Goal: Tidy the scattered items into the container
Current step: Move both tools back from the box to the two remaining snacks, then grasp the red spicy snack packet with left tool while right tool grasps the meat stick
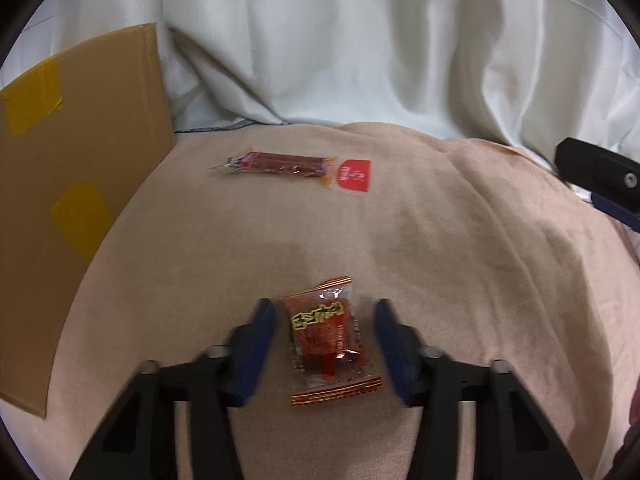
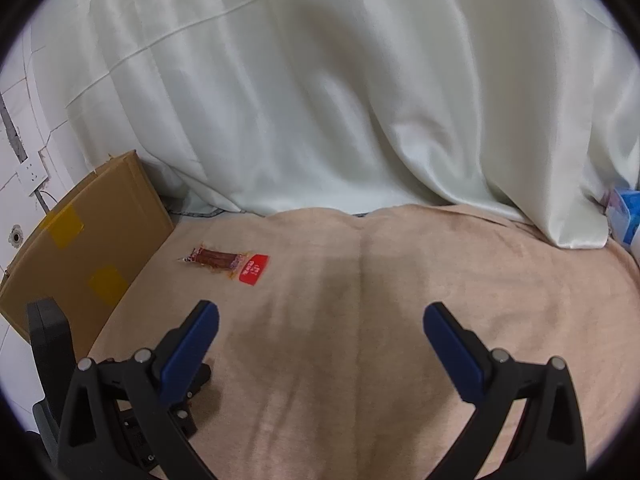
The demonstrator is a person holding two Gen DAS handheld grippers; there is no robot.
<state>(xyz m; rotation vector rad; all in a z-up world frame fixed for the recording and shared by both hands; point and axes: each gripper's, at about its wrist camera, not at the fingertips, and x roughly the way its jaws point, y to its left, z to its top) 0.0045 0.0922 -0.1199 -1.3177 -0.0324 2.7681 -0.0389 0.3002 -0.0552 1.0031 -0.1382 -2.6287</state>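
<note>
With the left gripper [image 1: 325, 334] spread either side of the flat red snack packet [image 1: 329, 340] on the near blanket [image 1: 460, 240], and the right gripper [image 2: 320, 328] apart and empty, the slick wrapper could slip from the pads before reaching the cardboard box [image 1: 76, 184] far left.

soft even light, faint shadows, fisheye-bent dark edges, slight blur.

Both wrist fisheyes look forward along their fingers, low over the beige blanket [image 2: 400, 280], sharing the cardboard box [image 1: 80, 184] and white curtain [image 2: 320, 100].
</note>
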